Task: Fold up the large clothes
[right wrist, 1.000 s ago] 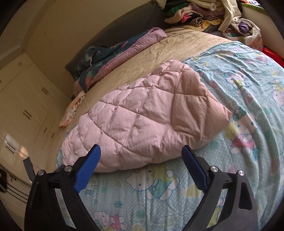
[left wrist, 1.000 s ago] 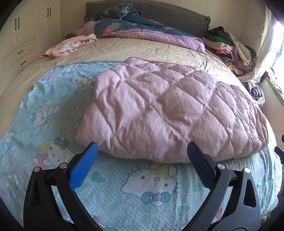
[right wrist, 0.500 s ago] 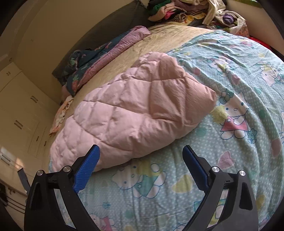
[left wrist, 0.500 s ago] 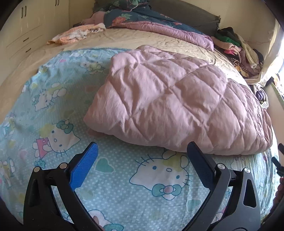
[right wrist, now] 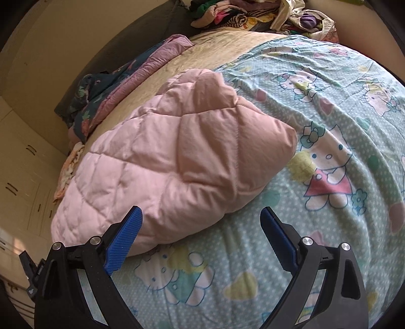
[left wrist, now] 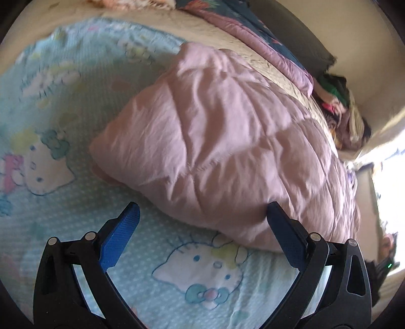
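A pink quilted comforter, folded into a thick bundle, is lying on the bed's pale blue cartoon-cat sheet. The left gripper is hovering at the bundle's near edge with its fingers spread wide, holding nothing. The right gripper is likewise hanging with fingers apart, just off the bundle's corner. Behind, a dark floral blanket is lying along the headboard, and a heap of mixed clothes is sitting in the far corner.
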The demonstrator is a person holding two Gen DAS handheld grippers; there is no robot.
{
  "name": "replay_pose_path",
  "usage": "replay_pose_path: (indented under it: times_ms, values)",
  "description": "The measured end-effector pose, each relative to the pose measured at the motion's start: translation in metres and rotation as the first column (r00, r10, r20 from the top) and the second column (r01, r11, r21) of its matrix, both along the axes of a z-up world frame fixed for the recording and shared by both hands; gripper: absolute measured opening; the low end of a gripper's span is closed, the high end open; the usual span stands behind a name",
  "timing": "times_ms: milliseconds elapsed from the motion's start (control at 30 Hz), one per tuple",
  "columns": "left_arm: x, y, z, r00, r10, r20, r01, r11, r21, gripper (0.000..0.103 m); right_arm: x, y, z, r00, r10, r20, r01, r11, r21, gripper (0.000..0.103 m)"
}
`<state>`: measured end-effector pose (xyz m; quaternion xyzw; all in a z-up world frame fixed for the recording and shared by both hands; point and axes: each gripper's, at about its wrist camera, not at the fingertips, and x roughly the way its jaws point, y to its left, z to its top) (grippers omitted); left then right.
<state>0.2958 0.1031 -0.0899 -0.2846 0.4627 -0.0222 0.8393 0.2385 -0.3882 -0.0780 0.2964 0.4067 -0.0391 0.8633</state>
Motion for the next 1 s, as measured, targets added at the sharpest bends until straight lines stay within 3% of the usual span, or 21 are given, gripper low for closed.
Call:
replay_pose_path:
  times_ms: [233,467,567,800,1000]
  values:
    - [0.015,0.012,-0.019,0.997,0.074,-0.017,-0.076,0.980,-0.186,0.095,0.021,-0.015,-0.015,0.998,-0.056,-0.032,0.057,0.997,0.050,0.094]
    - [0.031,0.015,-0.022,0.991,0.133,-0.011,-0.132,0.964,-0.230,0.095,0.040,-0.014,-0.022,0.996,-0.076,-0.040,0.077,0.996,0.043,0.096]
    - [0.037,0.011,-0.023,0.988,0.151,0.006,-0.147,0.965,-0.218,0.095,0.047,-0.014,-0.026,0.996,-0.082,-0.037,0.083,0.995,0.046,0.099]
    - [0.049,-0.007,-0.016,0.987,0.141,0.070,-0.134,0.985,-0.106,0.094,0.059,-0.017,-0.036,0.997,-0.074,-0.028,0.076,0.994,0.074,0.099]
    - [0.052,-0.015,-0.006,0.988,0.121,0.099,-0.119,0.992,-0.034,0.087,0.064,-0.018,-0.038,0.998,-0.057,-0.013,0.058,0.995,0.075,0.099]
